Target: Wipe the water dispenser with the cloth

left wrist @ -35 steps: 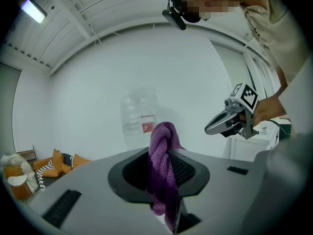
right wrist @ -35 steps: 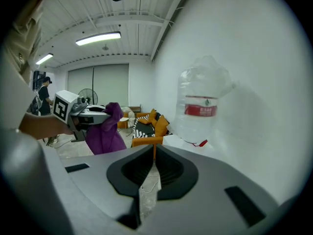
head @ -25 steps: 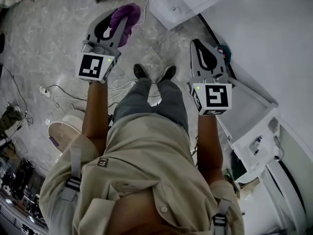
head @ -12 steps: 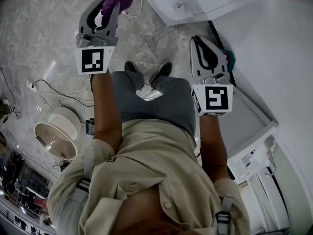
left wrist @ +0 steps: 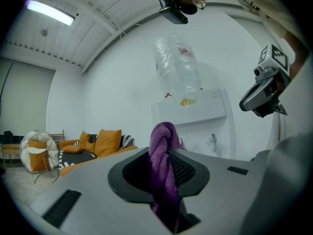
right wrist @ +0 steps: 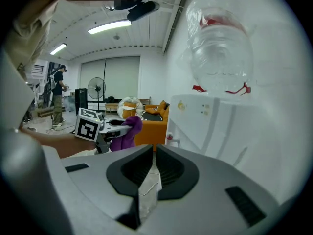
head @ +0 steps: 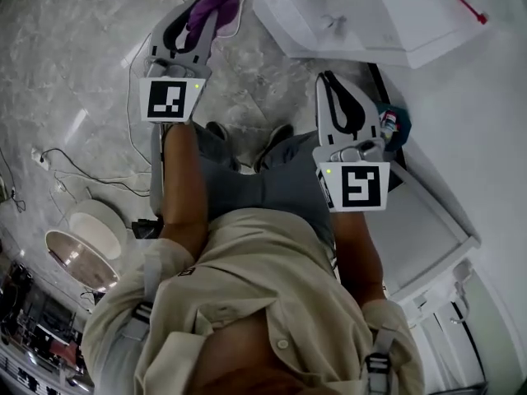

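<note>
The left tool (head: 196,21) is clamped on the purple cloth (left wrist: 164,153), which is pinched between its dark pads and bunches up above the jaw tips, with a fold hanging below them. The right tool (right wrist: 154,156) has its jaws drawn to a narrow slit with nothing in it; only pale floor and a thin cable show through the gap. Both tools are held out in front of the person over the grey marbled floor (head: 82,56), the left reaching a little farther forward than the right. Beyond them stands the white water dispenser (right wrist: 220,124), just ahead of the right tool, with a clear upturned bottle (right wrist: 220,48) seated on top; the cloth is apart from it. Black cables (head: 74,171) trail across the floor at the left. Farther back sits an orange sofa (left wrist: 102,143), and a standing fan (right wrist: 97,89) stands by the far wall.
</note>
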`<move>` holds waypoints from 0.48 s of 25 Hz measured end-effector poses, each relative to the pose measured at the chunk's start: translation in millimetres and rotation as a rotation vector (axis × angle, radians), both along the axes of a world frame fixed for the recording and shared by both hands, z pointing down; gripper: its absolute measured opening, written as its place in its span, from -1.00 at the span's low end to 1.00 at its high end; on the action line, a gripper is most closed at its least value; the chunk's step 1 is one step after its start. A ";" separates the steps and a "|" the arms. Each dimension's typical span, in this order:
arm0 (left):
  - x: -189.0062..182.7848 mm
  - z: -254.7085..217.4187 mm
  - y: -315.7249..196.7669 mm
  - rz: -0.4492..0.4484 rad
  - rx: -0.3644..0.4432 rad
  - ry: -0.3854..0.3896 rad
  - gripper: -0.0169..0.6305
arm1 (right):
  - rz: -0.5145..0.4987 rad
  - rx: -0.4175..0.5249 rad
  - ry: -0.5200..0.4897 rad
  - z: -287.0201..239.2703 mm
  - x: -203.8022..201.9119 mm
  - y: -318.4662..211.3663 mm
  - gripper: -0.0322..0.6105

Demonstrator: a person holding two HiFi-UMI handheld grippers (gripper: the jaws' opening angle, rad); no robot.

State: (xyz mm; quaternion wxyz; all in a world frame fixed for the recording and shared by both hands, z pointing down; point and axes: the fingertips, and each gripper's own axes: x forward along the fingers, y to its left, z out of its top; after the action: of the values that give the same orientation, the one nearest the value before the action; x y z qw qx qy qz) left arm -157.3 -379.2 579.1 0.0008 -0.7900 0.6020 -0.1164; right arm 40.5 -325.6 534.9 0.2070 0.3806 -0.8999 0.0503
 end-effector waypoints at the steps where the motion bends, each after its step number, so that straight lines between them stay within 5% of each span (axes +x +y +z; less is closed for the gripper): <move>1: -0.9 13.0 -3.2 0.000 0.006 -0.003 -0.68 | 0.000 0.013 -0.008 10.4 -1.5 -1.6 -0.81; 12: 16.4 146.0 -38.5 0.006 0.123 0.047 -0.68 | 0.007 0.144 -0.096 108.8 2.0 -10.5 -0.81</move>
State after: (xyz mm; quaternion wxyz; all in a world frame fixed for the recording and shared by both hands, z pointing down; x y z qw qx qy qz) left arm -141.0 -417.6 725.0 0.0354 -0.7927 0.6056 -0.0607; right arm 42.6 -336.1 643.8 0.1356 0.3949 -0.9086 0.0043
